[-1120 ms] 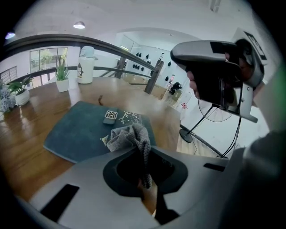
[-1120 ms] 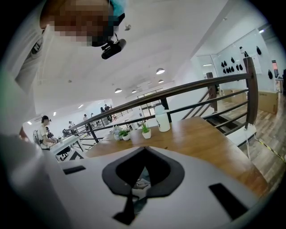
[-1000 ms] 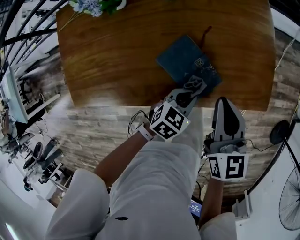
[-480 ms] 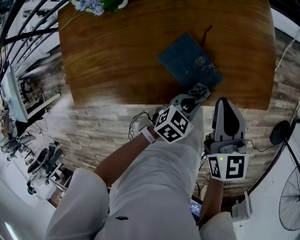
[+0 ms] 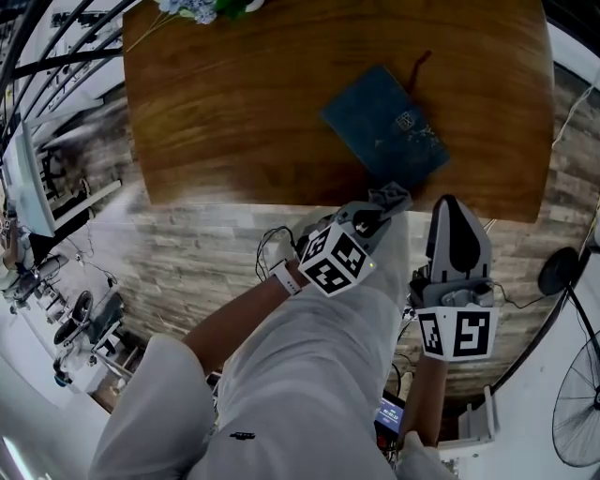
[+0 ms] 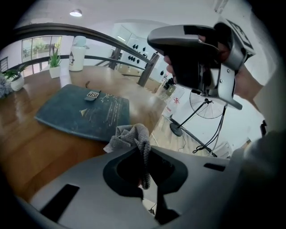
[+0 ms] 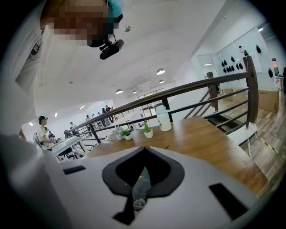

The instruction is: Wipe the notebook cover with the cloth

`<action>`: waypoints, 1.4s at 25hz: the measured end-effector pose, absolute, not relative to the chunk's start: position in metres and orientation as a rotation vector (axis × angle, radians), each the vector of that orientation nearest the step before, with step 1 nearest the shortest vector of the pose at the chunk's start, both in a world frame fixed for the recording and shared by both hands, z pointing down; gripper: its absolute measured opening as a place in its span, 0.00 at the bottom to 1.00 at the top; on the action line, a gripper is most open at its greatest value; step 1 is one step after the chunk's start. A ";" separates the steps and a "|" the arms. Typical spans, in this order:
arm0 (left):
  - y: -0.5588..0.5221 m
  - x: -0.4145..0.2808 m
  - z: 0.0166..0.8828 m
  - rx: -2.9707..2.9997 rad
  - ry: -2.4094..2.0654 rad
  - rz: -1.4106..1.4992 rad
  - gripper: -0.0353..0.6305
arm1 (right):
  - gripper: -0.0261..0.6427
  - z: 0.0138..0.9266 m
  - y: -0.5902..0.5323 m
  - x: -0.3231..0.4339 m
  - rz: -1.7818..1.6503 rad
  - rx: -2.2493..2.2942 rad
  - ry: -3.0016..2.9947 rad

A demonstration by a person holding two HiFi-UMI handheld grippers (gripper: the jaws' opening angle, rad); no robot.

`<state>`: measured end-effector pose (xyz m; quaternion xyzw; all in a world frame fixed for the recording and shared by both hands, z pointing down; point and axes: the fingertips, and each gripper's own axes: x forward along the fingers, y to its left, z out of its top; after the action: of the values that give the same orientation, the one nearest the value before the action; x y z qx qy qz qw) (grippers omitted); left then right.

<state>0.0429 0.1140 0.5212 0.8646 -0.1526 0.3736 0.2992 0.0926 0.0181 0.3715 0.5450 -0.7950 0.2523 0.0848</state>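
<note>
A dark blue notebook (image 5: 382, 127) with a strap lies closed on the wooden table (image 5: 234, 103), near its front edge, and also shows in the left gripper view (image 6: 85, 112). My left gripper (image 5: 389, 199) is just off that edge, short of the notebook, shut on a crumpled grey cloth (image 6: 129, 136) that sticks out from between its jaws (image 6: 142, 150). My right gripper (image 5: 454, 204) hangs to the right, off the table and over the floor, its jaws together with nothing in them (image 7: 144, 150).
Flowers (image 5: 197, 9) lie at the table's far left corner. A white bottle (image 7: 163, 119) and small potted plants (image 7: 147, 129) stand at the far side by a dark railing (image 7: 201, 87). A fan (image 5: 577, 398) stands on the floor at the right.
My left gripper has drawn back from the notebook's near corner and off the table's edge, taking the cloth along. The right gripper has stayed put.
</note>
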 end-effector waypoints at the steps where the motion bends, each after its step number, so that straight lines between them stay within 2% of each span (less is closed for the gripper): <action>1: 0.114 0.038 0.525 2.282 -0.425 1.007 0.10 | 0.05 0.371 0.018 0.093 0.752 1.623 -2.373; 18: 0.060 0.006 0.539 2.086 -0.702 0.981 0.10 | 0.05 0.369 0.006 0.098 0.748 1.605 -2.391; 35: -0.014 -0.062 0.543 2.028 -0.969 0.931 0.10 | 0.05 0.373 -0.012 0.088 0.746 1.537 -2.415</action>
<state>-0.0622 -0.0143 0.5433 0.7818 -0.3735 0.3590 0.3470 0.0884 -0.0123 0.3727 0.5174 -0.8130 0.2510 0.0918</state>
